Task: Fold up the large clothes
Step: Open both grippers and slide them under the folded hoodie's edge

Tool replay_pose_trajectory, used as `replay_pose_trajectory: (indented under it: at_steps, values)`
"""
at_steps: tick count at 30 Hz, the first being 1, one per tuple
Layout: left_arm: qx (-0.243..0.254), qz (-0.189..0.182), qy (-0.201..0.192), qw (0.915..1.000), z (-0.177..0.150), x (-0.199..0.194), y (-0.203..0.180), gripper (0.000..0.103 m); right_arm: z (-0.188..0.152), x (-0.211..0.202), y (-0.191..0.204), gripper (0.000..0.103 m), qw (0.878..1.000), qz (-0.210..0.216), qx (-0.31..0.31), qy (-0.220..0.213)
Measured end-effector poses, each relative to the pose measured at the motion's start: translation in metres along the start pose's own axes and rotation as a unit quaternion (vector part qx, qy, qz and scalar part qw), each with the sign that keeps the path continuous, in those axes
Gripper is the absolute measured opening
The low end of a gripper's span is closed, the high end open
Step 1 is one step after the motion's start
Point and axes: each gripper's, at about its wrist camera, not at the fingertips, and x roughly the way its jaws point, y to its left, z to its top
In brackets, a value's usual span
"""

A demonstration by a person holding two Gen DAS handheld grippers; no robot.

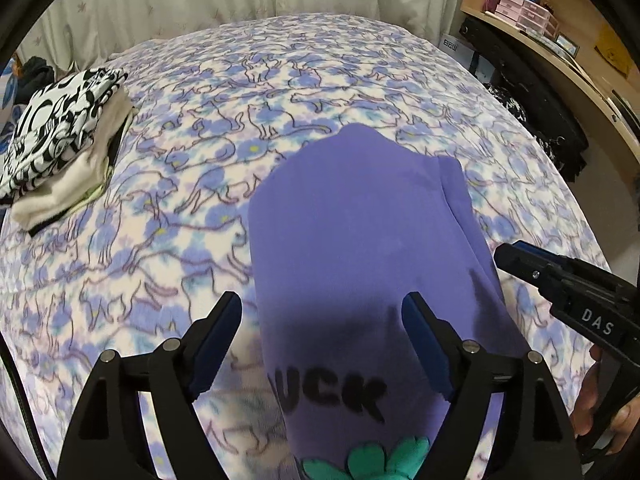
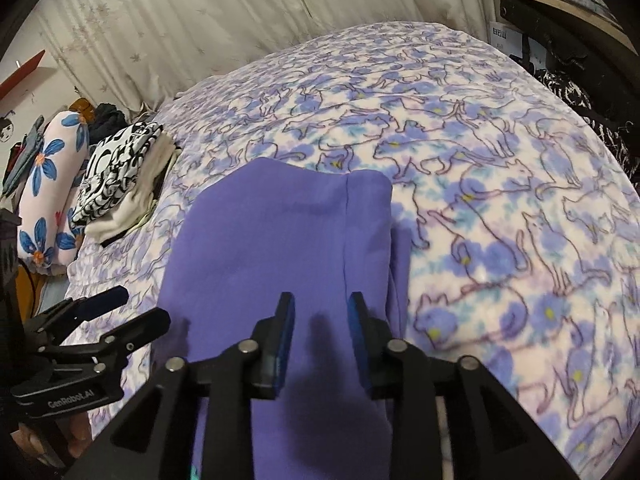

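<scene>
I had the left gripper (image 1: 322, 338) spread wide and the right gripper (image 2: 321, 330) narrowly parted, both empty above the purple garment (image 1: 360, 240) lying, apparently folded, on the cat-print blanket (image 1: 160, 208).

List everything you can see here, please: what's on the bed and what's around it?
purple garment: one, purple with black lettering and a green flower, lying folded on the bed.
blanket: one, white and blue cat print, covering the bed.
folded clothes: one stack, black-and-white on cream, far left of bed.
flowered pillow: one, pink with blue flowers, left of the stack.
curtain: cream, behind the bed.
shelf: wooden, right, holding pink boxes.
left gripper: black, open above the garment.
right gripper: black, open above the garment.
</scene>
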Motion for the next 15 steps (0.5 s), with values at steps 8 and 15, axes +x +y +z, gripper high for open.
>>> replay_pose_trajectory:
  at_steps: [8,15]
  values:
    - [0.0,-0.027,0.001,0.9996,-0.032,-0.023,-0.008,0.085,-0.026,-0.026,0.007,0.056,1.0,0.017,-0.014,0.009]
    - [-0.008,-0.058,0.014,0.9982,-0.054,-0.032,-0.008,0.086,-0.044,-0.039,0.014,0.065,0.999,0.039,-0.029,0.021]
